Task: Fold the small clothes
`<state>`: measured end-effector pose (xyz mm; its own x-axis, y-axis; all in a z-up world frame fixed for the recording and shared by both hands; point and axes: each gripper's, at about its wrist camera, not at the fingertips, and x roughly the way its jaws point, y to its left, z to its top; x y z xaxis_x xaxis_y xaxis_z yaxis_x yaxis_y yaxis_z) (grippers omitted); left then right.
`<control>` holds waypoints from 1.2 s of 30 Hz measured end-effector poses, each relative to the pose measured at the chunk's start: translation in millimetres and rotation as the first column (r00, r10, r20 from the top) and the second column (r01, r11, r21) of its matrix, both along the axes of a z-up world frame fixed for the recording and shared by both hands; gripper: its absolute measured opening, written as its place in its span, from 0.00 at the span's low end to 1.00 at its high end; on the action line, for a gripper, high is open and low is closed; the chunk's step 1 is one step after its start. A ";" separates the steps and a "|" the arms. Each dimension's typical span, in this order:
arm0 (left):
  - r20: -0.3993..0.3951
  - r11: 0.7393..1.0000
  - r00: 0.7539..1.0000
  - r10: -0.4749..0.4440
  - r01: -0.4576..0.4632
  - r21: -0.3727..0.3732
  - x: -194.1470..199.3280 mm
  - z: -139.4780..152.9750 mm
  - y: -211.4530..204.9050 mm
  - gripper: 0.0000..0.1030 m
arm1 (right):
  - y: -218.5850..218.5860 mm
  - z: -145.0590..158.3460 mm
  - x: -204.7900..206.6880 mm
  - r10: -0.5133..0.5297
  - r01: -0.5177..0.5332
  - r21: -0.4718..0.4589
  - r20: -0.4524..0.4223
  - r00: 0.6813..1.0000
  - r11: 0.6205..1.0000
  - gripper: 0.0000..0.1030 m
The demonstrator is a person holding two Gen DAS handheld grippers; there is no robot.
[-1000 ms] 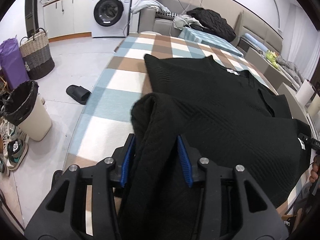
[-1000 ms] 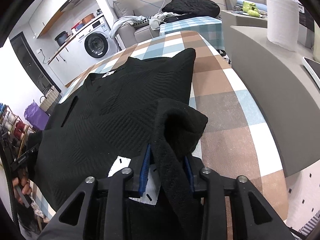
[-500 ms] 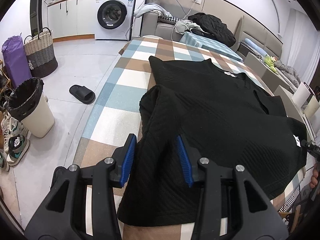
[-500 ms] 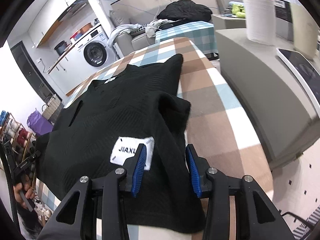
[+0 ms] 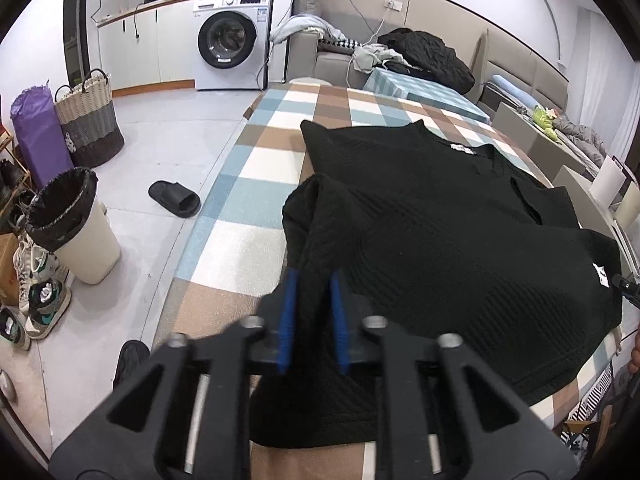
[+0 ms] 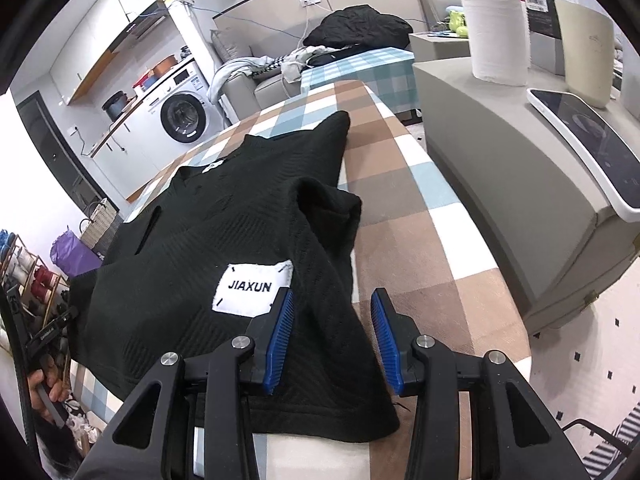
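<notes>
Roughly centred on the blue, brown and white checked tablecloth [image 5: 256, 248], the black textured knit top [image 5: 432, 232] lies flat, neck at 12 o'clock in both wrist views, hem toward the cameras. A white "JIAXUN" patch [image 6: 252, 290] sits near the hem.

Progress, as judged: early. Both lower corners are flipped up over the body, giving a loose rumpled fold at each side. No tidy side folds and no final halving show. Most of the fold is left.

Left gripper [image 5: 313, 322]: blue pads drawn nearly together, black fabric showing in the narrow gap at the hem. Motion blur makes it unclear whether the pads pinch cloth or merely hang above it; I cannot tell.

Right gripper [image 6: 332, 340]: jaws moderately apart, pads not pressing; the hem edge lies beneath and between them, loose.

Outward: white washing machine [image 5: 230, 40] at 11 o'clock in the left view, woven basket [image 5: 88, 116] at 9 o'clock, black slipper [image 5: 174, 199] on the floor. White paper roll [image 6: 496, 36] at 1 o'clock in the right view.

Hidden: the hem under both grippers; sleeves not traceable against black; table's near edge cut off.
</notes>
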<state>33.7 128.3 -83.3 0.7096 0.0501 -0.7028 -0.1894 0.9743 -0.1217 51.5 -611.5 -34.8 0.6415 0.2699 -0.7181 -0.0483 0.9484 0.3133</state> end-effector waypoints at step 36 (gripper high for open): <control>-0.073 0.990 0.997 0.029 -0.039 -0.136 53.6 -20.6 33.3 0.30 | -26.7 -19.9 46.6 0.032 -0.017 0.223 -0.065 0.997 0.975 0.37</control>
